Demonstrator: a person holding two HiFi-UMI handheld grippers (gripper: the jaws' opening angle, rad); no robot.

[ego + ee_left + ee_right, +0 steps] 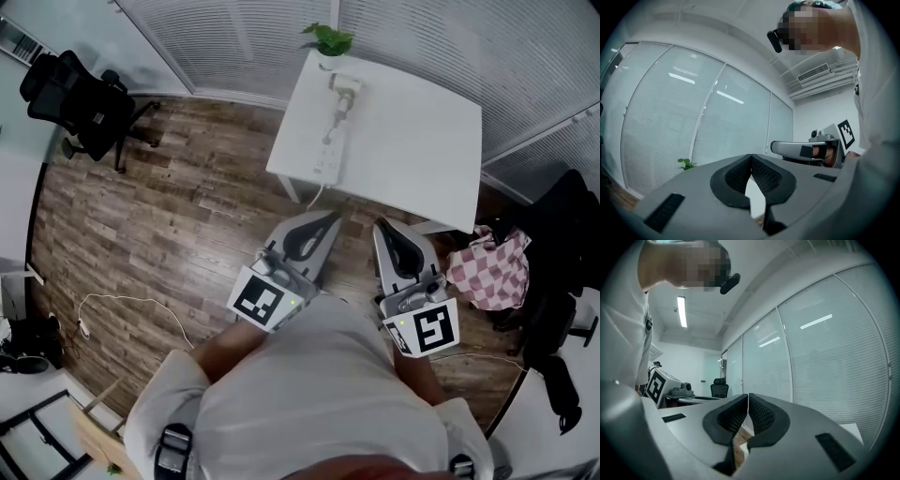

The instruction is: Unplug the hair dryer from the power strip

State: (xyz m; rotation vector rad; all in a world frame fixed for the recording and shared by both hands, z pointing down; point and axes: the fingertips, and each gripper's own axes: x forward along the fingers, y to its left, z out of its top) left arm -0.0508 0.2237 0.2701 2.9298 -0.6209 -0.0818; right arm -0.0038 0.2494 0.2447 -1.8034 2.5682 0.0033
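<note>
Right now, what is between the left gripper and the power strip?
In the head view, between the left gripper and the power strip lie only wood floor and the table's near edge, where a white cord hangs down.

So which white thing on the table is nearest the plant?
The hair dryer, right beside the plant; the power strip lies further off on the table.
</note>
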